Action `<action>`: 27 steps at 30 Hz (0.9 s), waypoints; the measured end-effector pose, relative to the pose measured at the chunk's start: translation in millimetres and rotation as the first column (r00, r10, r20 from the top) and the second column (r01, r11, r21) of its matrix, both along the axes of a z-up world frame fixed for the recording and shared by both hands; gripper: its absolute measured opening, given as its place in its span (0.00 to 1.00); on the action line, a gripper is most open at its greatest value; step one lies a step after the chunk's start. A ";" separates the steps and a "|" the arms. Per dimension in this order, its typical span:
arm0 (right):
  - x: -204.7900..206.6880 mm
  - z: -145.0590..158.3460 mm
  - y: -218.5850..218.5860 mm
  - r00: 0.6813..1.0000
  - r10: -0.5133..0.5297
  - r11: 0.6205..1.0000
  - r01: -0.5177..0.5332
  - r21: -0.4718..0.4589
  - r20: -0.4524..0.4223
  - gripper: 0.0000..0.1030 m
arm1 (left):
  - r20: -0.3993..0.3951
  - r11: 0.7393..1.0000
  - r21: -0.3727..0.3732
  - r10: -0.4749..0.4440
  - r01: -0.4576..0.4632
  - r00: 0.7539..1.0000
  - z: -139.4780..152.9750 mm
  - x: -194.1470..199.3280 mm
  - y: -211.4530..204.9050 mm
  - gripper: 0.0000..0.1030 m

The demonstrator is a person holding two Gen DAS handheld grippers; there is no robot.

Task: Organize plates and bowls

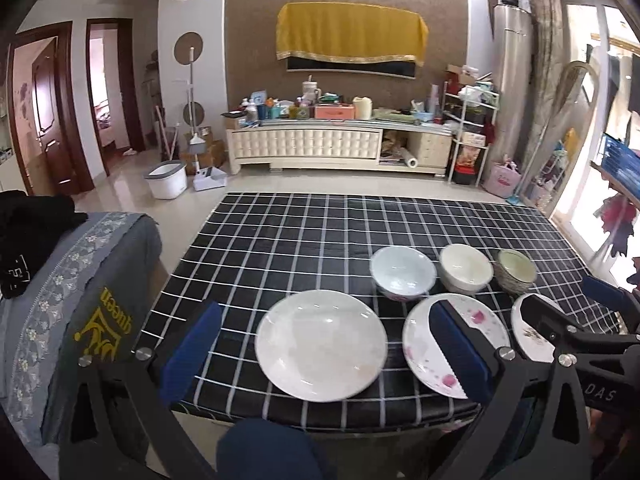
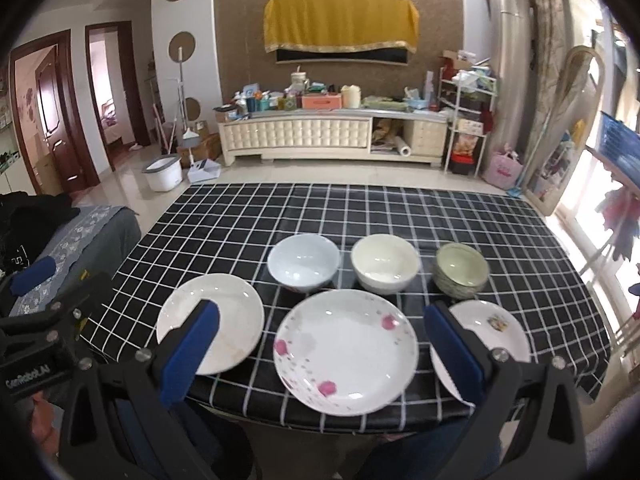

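Both grippers, left gripper (image 1: 326,354) and right gripper (image 2: 324,346), hover wide open and empty over the checked tablecloth (image 2: 360,216), where three empty plates front three empty bowls, and the glossy pink-flowered plate (image 2: 346,352) lying flat risks slipping from a rim pinch into the pale-blue bowl (image 2: 303,261).

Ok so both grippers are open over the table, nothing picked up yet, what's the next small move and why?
Probably lower the right gripper toward the near rim of the pink-flowered plate. That plate sits centred between its open jaws, and all three plates lie separate and unstacked in the front row, so stacking has to start with one.
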State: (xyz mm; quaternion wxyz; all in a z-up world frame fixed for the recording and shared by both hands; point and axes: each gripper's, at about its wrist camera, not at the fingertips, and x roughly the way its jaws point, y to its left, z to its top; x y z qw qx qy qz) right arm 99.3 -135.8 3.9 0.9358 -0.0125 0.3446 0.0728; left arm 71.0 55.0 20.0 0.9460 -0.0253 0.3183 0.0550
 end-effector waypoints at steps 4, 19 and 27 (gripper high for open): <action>23.0 -2.5 21.1 0.998 0.063 0.998 -0.063 -0.001 -0.017 1.00 | -0.026 1.000 0.022 -0.007 0.007 1.000 -2.1 16.3 14.3 1.00; 104.3 -83.0 80.0 0.960 0.149 0.987 -0.160 -0.031 -0.237 0.95 | -0.226 0.998 -0.064 -0.021 0.007 0.974 -103.3 90.2 70.9 1.00; 123.4 -121.7 99.4 0.932 0.183 0.974 -0.214 -0.068 -0.314 0.88 | -0.373 0.996 -0.082 -0.009 -0.023 0.928 -146.8 113.6 88.7 1.00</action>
